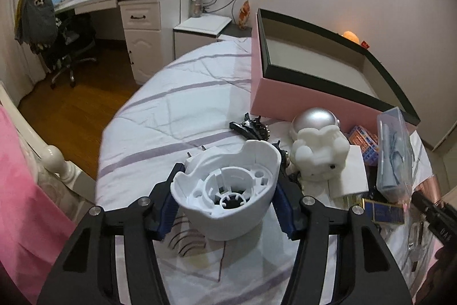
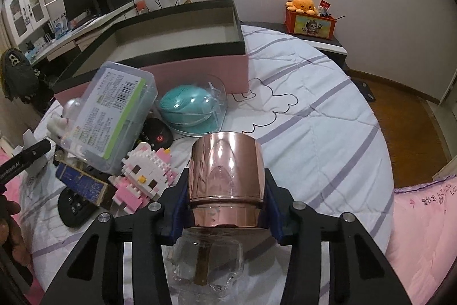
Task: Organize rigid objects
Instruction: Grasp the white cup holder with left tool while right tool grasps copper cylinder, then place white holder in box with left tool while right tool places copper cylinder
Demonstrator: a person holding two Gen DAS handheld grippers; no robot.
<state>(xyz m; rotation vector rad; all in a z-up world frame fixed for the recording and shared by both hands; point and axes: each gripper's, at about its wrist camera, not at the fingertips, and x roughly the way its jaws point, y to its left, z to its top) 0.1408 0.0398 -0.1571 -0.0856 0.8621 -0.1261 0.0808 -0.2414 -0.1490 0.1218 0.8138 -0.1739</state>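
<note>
A big bed with a white cover and purple stripes is seen in both views. A large pink box with a dark rim is set on the bed, and it is open at the top. Nothing can be seen inside it.

A heap of small things is piled on the bed just in front of the box. In the right wrist view, a clear plastic case with a printed label is leaned on top of the heap. A teal round thing in a clear holder is set beside it, close to the box wall. A pink and white block cat is laid near the front of the heap, next to a dark blue box with gold edges. In the left wrist view, a white astronaut toy with a silver helmet is seen lying by the box.

A white plastic shell, hollow and shaped like a bowl, is gripped between the blue pads of the left gripper, just above the bed cover.

A shiny copper cap on a clear glass bottle is clamped tight by the right gripper. The bottle is held over the bed, right of the heap.
</note>
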